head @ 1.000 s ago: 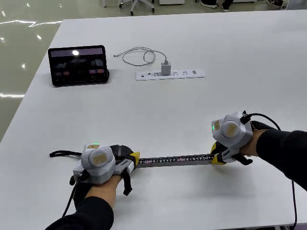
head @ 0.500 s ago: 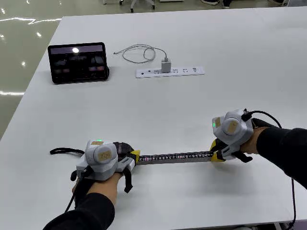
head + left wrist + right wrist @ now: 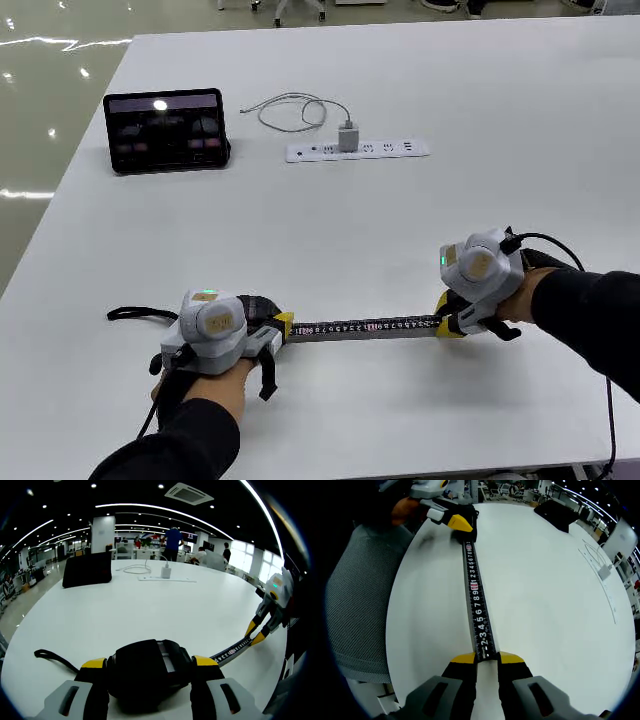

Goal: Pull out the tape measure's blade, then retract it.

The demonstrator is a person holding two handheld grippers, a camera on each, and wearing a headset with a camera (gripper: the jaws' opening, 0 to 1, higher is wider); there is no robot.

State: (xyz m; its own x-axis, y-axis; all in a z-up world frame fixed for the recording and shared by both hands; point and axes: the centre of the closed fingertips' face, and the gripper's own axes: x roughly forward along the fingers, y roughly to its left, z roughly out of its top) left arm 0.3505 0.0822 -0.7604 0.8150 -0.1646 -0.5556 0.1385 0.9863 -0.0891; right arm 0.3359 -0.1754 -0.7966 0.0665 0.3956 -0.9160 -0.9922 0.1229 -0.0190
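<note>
1. Head view: Grips the black round tape measure case (image 3: pixel 255 310) in the yellow-tipped left tongs (image 3: pixel 281 328), clamped on its sides, near the front left of the white desk (image 3: pixel 400 230). Pinches the end of the dark numbered steel blade (image 3: pixel 365 327) in the right tongs (image 3: pixel 447 326), well apart to the right. Holds the blade drawn out straight between the two, low along the desk; cannot tell whether touching it. Trails a black wrist strap (image 3: pixel 135 314) leftward from the case. Finds a black tablet (image 3: pixel 167 130), a white power strip (image 3: pixel 357 150) with a white charger (image 3: pixel 346 138), and a looped white cable (image 3: pixel 295 112) far back on the desk.

2. Left gripper view: Shows the case (image 3: pixel 150 672) seated between both jaws, touching each yellow pad. Shows the strap (image 3: pixel 52 657) lying on the desk to the left. Shows the blade (image 3: pixel 232 652) leaving the case rightward up to the right tongs (image 3: pixel 256 632).

3. Right gripper view: Shows the jaws nearly together, squeezing the blade's end. Shows the numerals running away along the blade (image 3: pixel 477 605) toward the left tongs (image 3: pixel 457 522) at the top.
</note>
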